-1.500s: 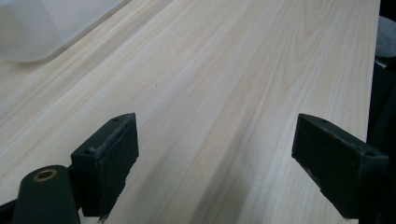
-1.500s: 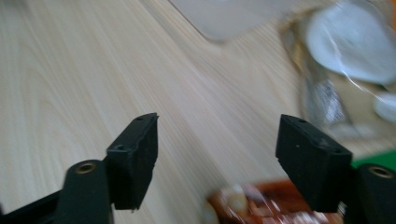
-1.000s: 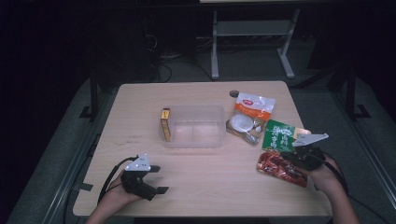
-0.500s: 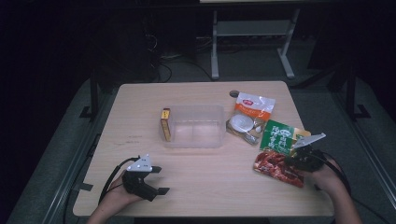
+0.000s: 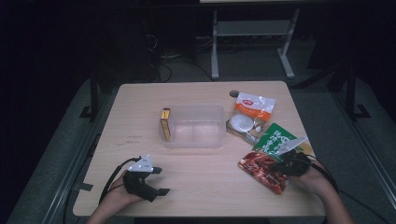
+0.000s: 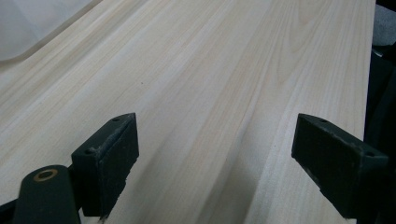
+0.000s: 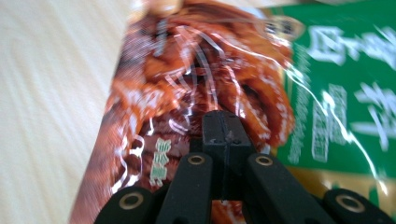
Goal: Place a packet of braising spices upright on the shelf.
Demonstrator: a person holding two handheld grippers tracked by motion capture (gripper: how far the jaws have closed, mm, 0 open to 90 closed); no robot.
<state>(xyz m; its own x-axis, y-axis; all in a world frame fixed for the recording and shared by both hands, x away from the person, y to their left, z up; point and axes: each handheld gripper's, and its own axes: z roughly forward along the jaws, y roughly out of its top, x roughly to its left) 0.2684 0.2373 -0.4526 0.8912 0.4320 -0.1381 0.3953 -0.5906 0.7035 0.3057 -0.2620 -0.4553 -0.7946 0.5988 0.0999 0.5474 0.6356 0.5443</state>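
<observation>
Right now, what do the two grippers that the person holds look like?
Both are black. The left gripper has two flat, blocky jaws with brass-coloured rivets at the joints; a grey three-cornered plate sits on top and a black cable loops behind. The right gripper carries the same grey plate and a trailing black cable.

On the table (image 5: pixel 140 121), a tub (image 5: pixel 194 132) is sitting near the middle, with a small box (image 5: pixel 165 124) standing against its left wall. To the tub's right, a round-lidded pack (image 5: pixel 243 126) is lying just beside it, and a pouch (image 5: pixel 252 106) is lying behind that pack, partly overlapping it. Nearer the front right, a flat packet (image 5: pixel 274 139) is lying with a snack bag (image 5: pixel 261 169) overlapping its near-left corner. The right hand-held gripper (image 5: pixel 279 165) is sitting over the snack bag's right edge. The left hand-held gripper (image 5: pixel 161 181) is resting at the front left, well apart from everything else.
</observation>
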